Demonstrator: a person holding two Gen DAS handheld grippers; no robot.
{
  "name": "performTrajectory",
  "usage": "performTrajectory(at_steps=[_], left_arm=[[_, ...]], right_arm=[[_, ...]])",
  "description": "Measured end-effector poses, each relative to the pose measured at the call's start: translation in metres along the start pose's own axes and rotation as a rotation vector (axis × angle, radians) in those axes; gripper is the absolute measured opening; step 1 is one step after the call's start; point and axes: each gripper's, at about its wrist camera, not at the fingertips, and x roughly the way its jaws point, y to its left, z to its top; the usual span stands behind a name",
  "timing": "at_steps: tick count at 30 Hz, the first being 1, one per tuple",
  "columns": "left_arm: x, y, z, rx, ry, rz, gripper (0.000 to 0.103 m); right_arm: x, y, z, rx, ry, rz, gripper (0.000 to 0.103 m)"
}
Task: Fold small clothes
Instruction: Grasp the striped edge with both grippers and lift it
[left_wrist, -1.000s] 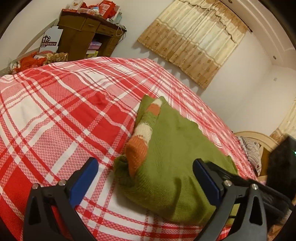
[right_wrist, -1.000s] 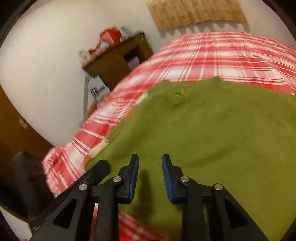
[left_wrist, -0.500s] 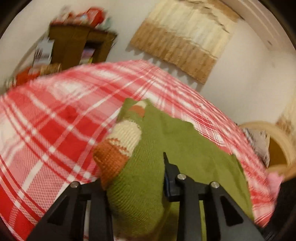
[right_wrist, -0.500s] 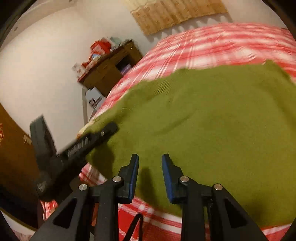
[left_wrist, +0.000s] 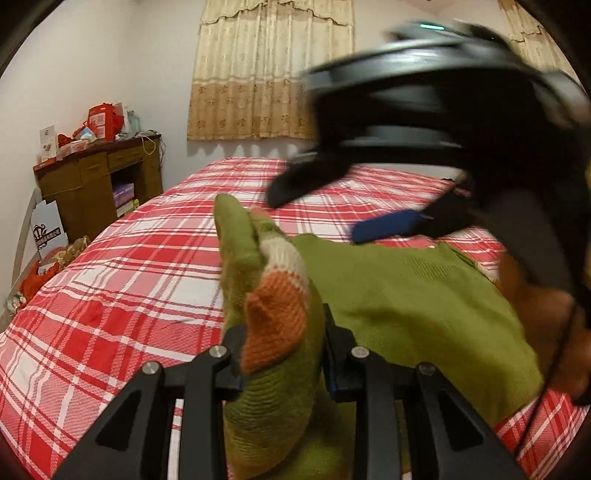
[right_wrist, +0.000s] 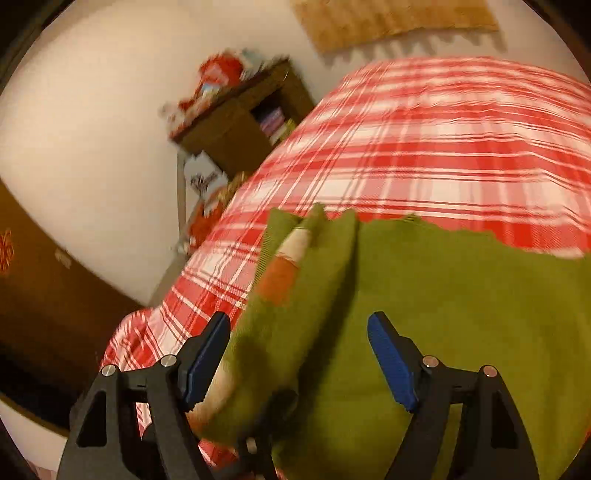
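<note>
A green knitted sweater (left_wrist: 406, 291) with an orange and cream striped sleeve (left_wrist: 277, 306) lies on the bed. My left gripper (left_wrist: 284, 354) is shut on the sweater's folded edge and sleeve and holds it raised. In the right wrist view my right gripper (right_wrist: 299, 358) is open, its blue pads either side of the raised fold of the sweater (right_wrist: 461, 314), just above the cloth. The right gripper also shows blurred in the left wrist view (left_wrist: 413, 147), above the sweater.
The red and white plaid bedsheet (left_wrist: 129, 280) covers the bed. A brown wooden cabinet (left_wrist: 99, 184) with red items on top stands by the left wall. A beige curtain (left_wrist: 269, 70) hangs on the far wall.
My left gripper shut on the sweater's edge and lifted it. My right gripper opened from nearly shut and moved over the sweater near the raised fold.
</note>
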Motion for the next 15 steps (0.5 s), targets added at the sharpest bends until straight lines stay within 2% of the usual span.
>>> performTrajectory(at_steps=[5, 7, 8, 9, 10, 12, 15], left_arm=[[0.003, -0.006, 0.001, 0.02, -0.002, -0.009, 0.03], [0.004, -0.006, 0.0, 0.02, 0.0, -0.021, 0.03], [0.005, -0.006, 0.0, 0.018, 0.001, -0.025, 0.03], [0.005, -0.006, 0.0, 0.013, 0.003, -0.031, 0.03], [0.006, -0.004, 0.0, 0.005, 0.006, -0.04, 0.03], [0.006, -0.001, 0.0, -0.011, 0.014, -0.062, 0.03], [0.003, -0.002, 0.002, 0.002, 0.0, -0.072, 0.03]], right_arm=[[0.05, 0.023, 0.025, -0.169, 0.141, -0.031, 0.078], [0.062, 0.027, 0.026, -0.215, 0.143, -0.082, 0.076], [0.065, 0.029, 0.026, -0.235, 0.135, -0.089, 0.069], [0.066, 0.031, 0.024, -0.273, 0.12, -0.096, 0.039], [0.068, 0.031, 0.022, -0.278, 0.125, -0.108, 0.021], [0.069, 0.025, 0.018, -0.249, 0.119, -0.133, 0.019], [0.049, 0.015, 0.009, -0.223, 0.043, -0.152, 0.016]])
